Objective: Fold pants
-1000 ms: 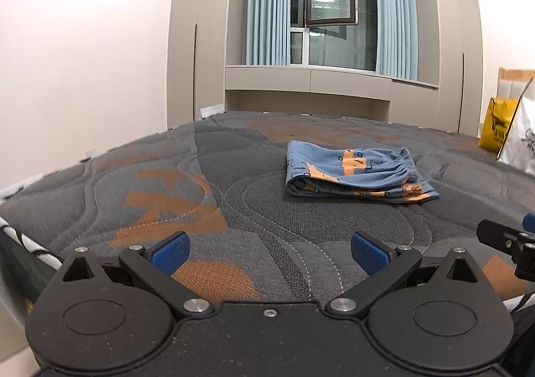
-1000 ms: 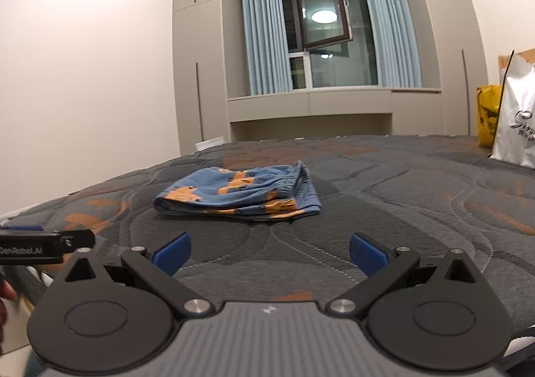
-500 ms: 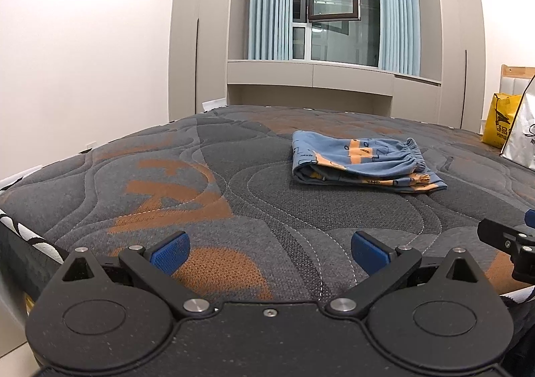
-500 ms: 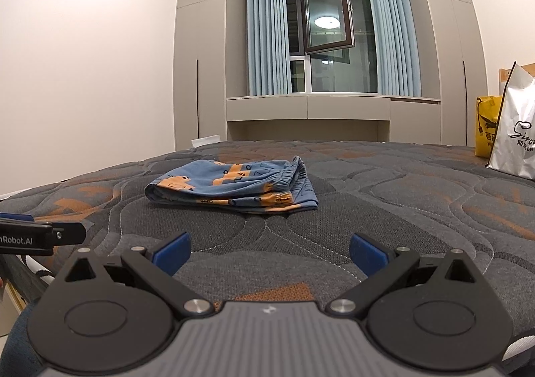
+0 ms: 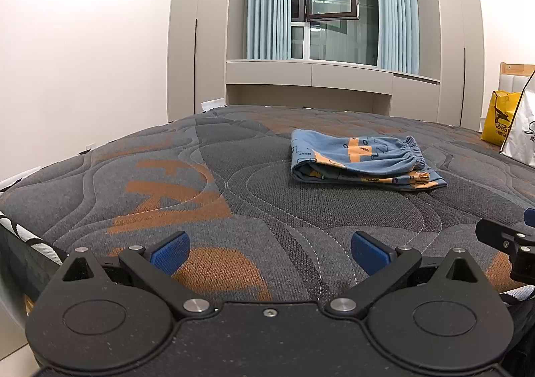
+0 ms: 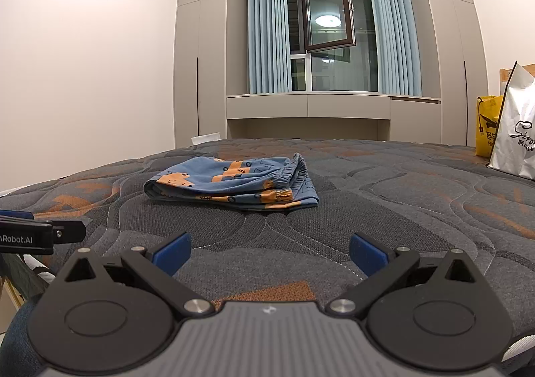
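Blue pants with orange print (image 5: 361, 159) lie folded in a flat stack on the grey and orange mattress (image 5: 187, 189), elastic waistband to the right. They also show in the right wrist view (image 6: 234, 183). My left gripper (image 5: 269, 251) is open and empty, low over the mattress's near edge, well short of the pants. My right gripper (image 6: 269, 251) is open and empty, also near the front edge and apart from the pants. Each gripper shows at the edge of the other's view.
A white shopping bag (image 6: 515, 139) and a yellow bag (image 6: 486, 124) stand at the mattress's far right. Beige cabinets, blue curtains and an open window (image 6: 329, 14) are behind. A white wall runs along the left.
Both grippers have tilted and drawn back slightly toward the near edge, so the pants sit a little farther away in view. The pants have not moved. Both grippers stay open.
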Demonstrator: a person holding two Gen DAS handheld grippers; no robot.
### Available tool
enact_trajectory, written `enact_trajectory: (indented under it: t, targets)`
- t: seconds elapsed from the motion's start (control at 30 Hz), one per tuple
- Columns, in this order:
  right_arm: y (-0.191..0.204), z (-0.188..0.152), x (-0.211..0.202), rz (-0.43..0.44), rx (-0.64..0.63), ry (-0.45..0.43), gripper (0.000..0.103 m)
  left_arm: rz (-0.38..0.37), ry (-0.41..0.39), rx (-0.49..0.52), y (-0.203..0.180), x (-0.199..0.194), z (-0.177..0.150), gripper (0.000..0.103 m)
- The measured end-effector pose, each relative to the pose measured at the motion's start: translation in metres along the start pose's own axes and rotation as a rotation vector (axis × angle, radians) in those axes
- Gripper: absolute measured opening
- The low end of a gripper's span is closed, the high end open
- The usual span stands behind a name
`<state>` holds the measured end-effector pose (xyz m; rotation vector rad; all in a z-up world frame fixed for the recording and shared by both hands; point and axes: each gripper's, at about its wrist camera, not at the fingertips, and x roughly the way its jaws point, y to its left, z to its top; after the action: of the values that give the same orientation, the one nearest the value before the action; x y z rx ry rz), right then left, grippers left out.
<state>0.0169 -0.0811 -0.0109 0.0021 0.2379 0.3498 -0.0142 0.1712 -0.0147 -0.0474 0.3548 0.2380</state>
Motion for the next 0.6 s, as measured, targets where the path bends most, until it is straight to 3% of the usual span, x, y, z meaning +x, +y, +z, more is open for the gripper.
enact_trajectory:
  t: [0.6]
  targets:
    - [-0.0027,-0.002,-0.0011,-0.005,0.005,0.003,0.103,-0.001,0.001,0.0,-0.001,-0.0014,-0.0005,0.102]
